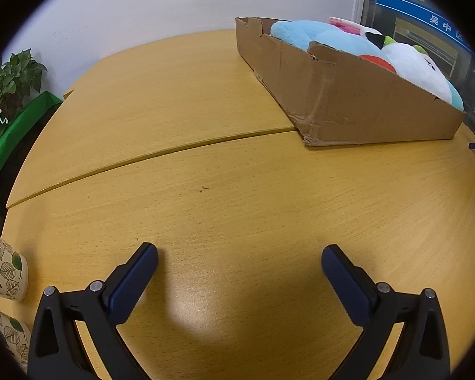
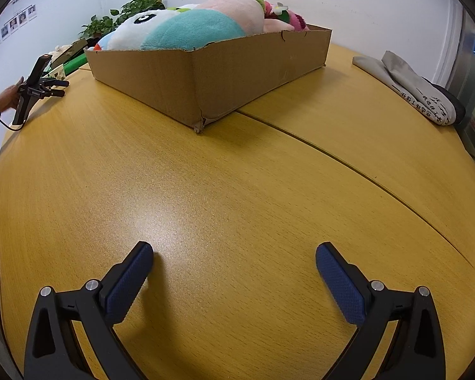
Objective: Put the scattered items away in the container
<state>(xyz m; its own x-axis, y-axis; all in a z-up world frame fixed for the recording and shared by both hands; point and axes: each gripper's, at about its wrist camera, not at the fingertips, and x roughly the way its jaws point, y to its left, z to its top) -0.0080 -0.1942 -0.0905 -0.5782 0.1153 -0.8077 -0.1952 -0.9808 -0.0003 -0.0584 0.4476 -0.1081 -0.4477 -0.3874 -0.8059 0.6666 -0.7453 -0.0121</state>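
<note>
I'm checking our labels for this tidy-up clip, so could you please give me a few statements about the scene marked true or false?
1. The cardboard box is empty. False: plush toys fill it above the rim.
2. The left gripper is open and holds nothing. True.
3. The right gripper is shut on a toy. False: its jaws are spread over bare table.
4. Leaf-patterned paper cups show at the left edge of the left wrist view. True.
5. A grey cloth bag lies on the table to the right of the box. True.
</note>
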